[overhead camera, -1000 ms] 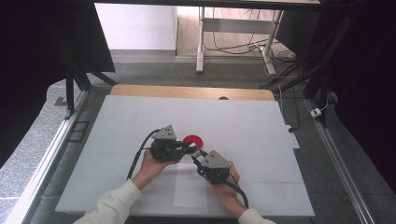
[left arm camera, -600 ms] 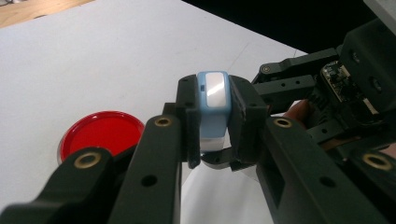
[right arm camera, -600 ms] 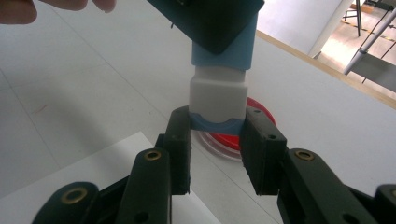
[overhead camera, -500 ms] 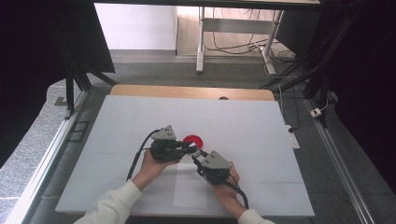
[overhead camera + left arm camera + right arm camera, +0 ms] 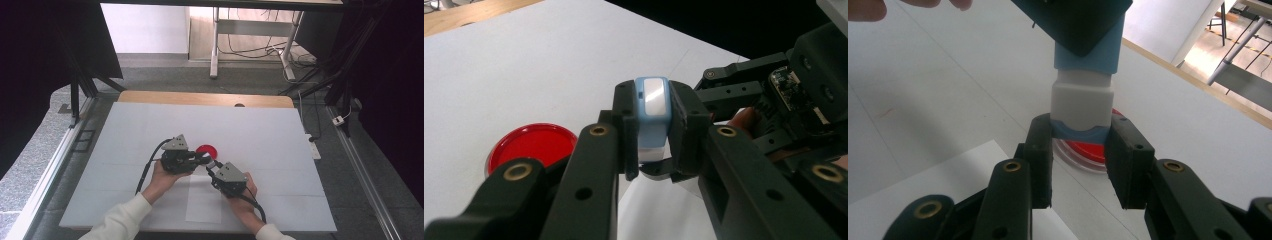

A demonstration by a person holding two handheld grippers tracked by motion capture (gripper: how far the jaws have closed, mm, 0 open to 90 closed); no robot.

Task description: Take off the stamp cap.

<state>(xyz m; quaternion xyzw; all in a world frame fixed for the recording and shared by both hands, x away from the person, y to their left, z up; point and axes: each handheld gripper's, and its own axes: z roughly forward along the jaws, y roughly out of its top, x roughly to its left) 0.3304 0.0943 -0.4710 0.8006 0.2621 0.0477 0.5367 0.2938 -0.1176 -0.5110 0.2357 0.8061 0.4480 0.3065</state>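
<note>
— Pointing which way?
— Small blue-and-white block (image 5: 652, 117), long axis bridging the two grippers, above the white table (image 5: 120, 145). White face toward the left gripper's camera; in the right gripper view, standing upright, white middle section, blue at either end.
— Held by what, starting at the left?
— Left gripper (image 5: 202, 159), clamped on one blue end, a pad flat against each side. Then the block, hanging in the gap between the tips. Then right gripper (image 5: 1080, 165), pinching the other blue end from both sides.
— And nearby?
— Red dish (image 5: 207, 150) just beyond, flat on the table. Paper sheet (image 5: 204, 200) near the hands.
</note>
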